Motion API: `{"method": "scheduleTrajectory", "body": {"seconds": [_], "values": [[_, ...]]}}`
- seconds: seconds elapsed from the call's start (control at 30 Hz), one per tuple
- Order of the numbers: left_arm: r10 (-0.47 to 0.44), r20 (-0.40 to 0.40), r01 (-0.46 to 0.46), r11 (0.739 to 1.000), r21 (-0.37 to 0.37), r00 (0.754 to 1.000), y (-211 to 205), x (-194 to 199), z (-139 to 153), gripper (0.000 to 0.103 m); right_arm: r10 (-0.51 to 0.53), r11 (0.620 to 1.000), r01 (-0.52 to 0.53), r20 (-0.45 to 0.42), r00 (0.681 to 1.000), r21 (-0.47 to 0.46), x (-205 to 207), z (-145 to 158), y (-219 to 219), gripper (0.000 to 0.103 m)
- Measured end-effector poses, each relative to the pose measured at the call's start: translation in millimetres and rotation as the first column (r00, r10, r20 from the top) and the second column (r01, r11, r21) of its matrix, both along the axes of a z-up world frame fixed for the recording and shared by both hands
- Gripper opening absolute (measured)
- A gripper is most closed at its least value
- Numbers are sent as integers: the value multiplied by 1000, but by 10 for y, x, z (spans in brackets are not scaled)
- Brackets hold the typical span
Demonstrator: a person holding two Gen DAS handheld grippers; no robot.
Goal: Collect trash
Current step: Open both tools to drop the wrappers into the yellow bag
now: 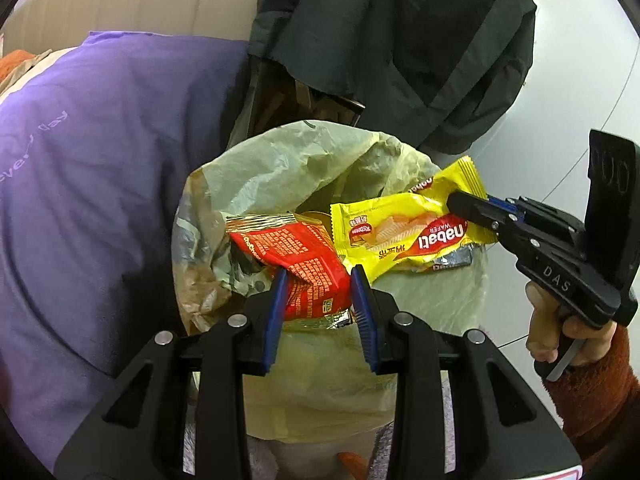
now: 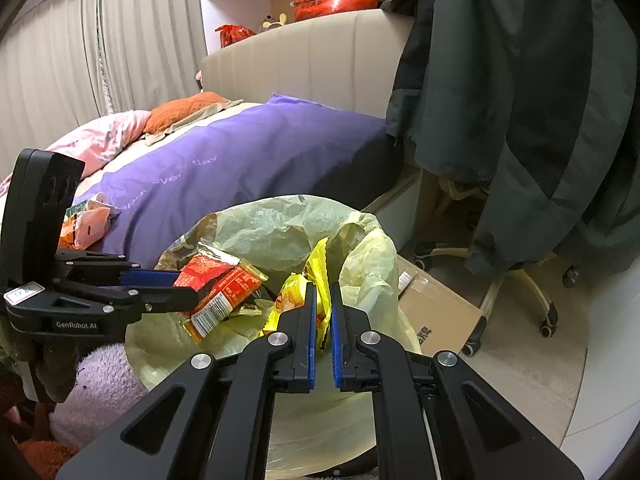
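Most of the bin is hidden under its pale yellow liner bag (image 1: 280,160), whose dark inside cannot be made out, and the bare hand (image 1: 560,332) with its rust sleeve at the right edge of the left wrist view is cut off by the frame. The left gripper (image 1: 320,292), angled downward at lower centre, clamps a crumpled red snack wrapper (image 1: 304,256) over the bag's mouth. The right gripper (image 2: 323,300), also tilted down, is pinched narrowly on a yellow wafer wrapper (image 1: 404,232) over the opening, beside a purple bedspread (image 2: 248,168).
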State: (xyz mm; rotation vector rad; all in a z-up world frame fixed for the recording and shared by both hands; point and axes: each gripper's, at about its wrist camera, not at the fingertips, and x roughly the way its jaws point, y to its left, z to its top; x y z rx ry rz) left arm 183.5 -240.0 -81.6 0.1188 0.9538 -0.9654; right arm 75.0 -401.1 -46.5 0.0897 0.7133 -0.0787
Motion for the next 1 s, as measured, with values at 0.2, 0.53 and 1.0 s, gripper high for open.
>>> {"method": "scheduleTrajectory", "body": {"seconds": [0.2, 0.53, 1.0], "values": [[6, -32, -7, 1000, -24, 999, 56, 31, 10, 31, -12, 1000, 12, 5, 1000, 0, -15, 30, 7, 9], [36, 13, -35, 997, -73, 999, 206, -49, 208, 53, -31, 1000, 31, 22, 999, 5, -93, 103, 11, 36], [223, 184, -210, 974, -89, 957, 1002, -224, 808, 56, 1, 998, 6, 108, 994, -68, -269, 526, 392, 45]]}}
